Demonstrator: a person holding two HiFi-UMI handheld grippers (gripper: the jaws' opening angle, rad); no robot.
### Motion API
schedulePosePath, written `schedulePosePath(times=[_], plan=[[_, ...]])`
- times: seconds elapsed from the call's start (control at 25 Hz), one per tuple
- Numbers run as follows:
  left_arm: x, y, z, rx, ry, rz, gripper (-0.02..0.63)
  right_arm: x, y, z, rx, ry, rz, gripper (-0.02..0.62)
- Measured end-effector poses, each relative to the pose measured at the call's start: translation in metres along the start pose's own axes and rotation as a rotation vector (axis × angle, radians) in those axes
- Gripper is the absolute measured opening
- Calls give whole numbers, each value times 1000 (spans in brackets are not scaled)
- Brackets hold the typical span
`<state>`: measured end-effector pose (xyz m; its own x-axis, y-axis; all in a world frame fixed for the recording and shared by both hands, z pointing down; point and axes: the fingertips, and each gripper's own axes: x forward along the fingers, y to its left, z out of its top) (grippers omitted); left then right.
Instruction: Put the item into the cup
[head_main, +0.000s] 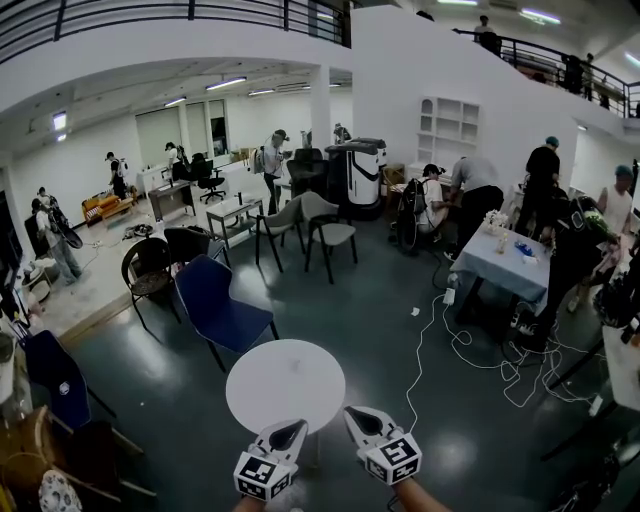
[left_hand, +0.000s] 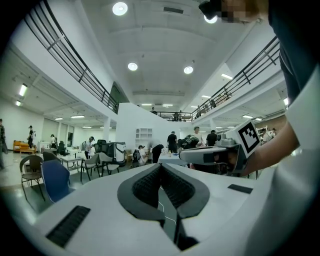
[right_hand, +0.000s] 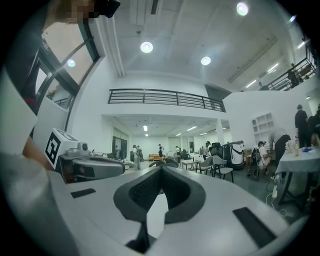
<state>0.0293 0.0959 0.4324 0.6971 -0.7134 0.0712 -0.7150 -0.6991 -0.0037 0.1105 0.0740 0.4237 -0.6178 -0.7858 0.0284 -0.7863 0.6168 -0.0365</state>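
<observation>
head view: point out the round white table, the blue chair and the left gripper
round white table (head_main: 285, 385), head view, bare middle of its top
blue chair (head_main: 238, 325), head view, on its seat
left gripper (head_main: 296, 427), head view, at the tips of its shut jaws

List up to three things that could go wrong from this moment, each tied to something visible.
1. The round white table shows no cup or item, so the task may stall.
2. Loose white cables cross the floor right of the table: a trip hazard.
3. The left gripper and right gripper are both shut; they must open before any grasp.
</observation>
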Motion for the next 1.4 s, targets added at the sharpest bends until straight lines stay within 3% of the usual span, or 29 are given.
schedulePosePath(times=[0.44,1.4], plan=[[-6,7,7,3,-11,-38,17,9,8,8,9,-19,-22,15],[-40,63,19,-13,-21,-35,17,48,48,28,-3,-14,-25,15]])
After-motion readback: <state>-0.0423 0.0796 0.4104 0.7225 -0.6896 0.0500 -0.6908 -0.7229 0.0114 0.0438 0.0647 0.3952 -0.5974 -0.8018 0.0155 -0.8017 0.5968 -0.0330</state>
